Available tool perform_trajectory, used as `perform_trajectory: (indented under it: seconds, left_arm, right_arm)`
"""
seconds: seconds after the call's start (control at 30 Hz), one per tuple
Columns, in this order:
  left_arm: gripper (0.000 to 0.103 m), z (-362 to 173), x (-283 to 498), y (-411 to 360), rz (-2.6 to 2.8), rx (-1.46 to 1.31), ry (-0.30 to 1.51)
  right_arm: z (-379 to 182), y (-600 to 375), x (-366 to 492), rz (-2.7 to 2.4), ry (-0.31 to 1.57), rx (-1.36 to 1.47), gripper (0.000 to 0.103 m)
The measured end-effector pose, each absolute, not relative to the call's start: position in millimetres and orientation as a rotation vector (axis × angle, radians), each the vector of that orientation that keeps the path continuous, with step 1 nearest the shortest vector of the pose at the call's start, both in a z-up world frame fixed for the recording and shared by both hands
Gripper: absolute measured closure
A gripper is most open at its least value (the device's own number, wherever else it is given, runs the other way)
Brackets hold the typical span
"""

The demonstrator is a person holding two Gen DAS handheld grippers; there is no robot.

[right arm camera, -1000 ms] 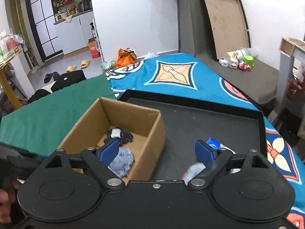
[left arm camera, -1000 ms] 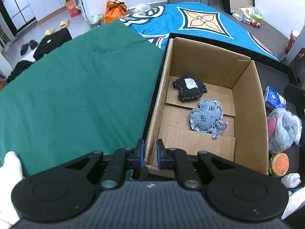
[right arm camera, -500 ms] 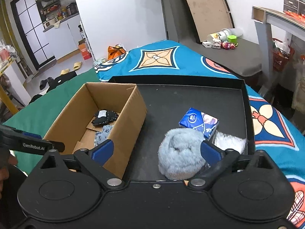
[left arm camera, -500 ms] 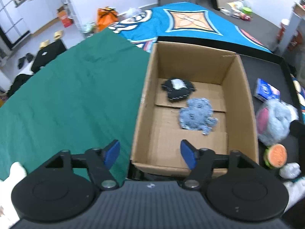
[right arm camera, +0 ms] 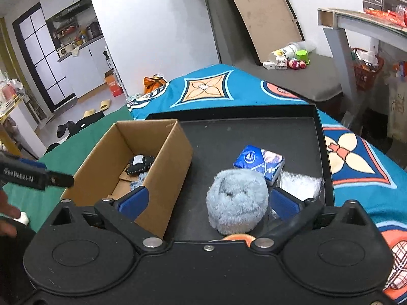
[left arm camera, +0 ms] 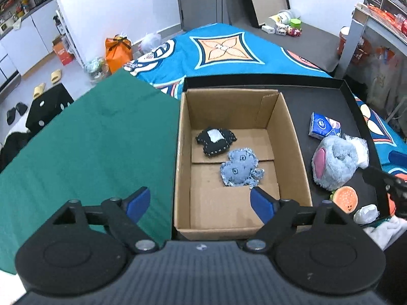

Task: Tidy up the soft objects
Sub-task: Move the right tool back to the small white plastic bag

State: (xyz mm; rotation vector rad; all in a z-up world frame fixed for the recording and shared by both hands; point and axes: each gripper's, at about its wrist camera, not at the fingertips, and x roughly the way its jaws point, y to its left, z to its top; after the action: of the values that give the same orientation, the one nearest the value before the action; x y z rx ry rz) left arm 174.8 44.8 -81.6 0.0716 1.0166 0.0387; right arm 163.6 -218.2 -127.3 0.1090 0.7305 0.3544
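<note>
Left gripper [left arm camera: 199, 204] hung over the near rim of the cardboard box [left arm camera: 292, 137] at the centre of the left wrist view, jaws opening wide, nothing between them. Inside the box: black stitched plush [left arm camera: 215, 141] toward the far end, denim plush [left arm camera: 240, 167] just beside it, nearer the camera. Box sat in the left part of a black tray [left arm camera: 328, 86].

Right gripper [right arm camera: 208, 201] in the lower middle of the right wrist view, jaws also opening, spread to either side of the grey fluffy toy [right arm camera: 237, 199] without pressing it. Toy rested on the tray, right of the box. Behind it, a blue tissue pack [right arm camera: 259, 160]; to its right, a white furry item [right arm camera: 300, 181]. Burger-shaped toy [left arm camera: 344, 199] at lower right of the left wrist view.
</note>
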Motion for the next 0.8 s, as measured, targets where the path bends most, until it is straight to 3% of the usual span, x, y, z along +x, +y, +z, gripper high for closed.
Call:
perform_trajectory:
  seconds: [0.8]
  left_arm:
    - [0.018,-113.7,181.0,13.7,0.066,0.336,1.072]
  right_arm:
    - [-183.0,-261.2,152.9,0.162,0.878,0.229,0.001]
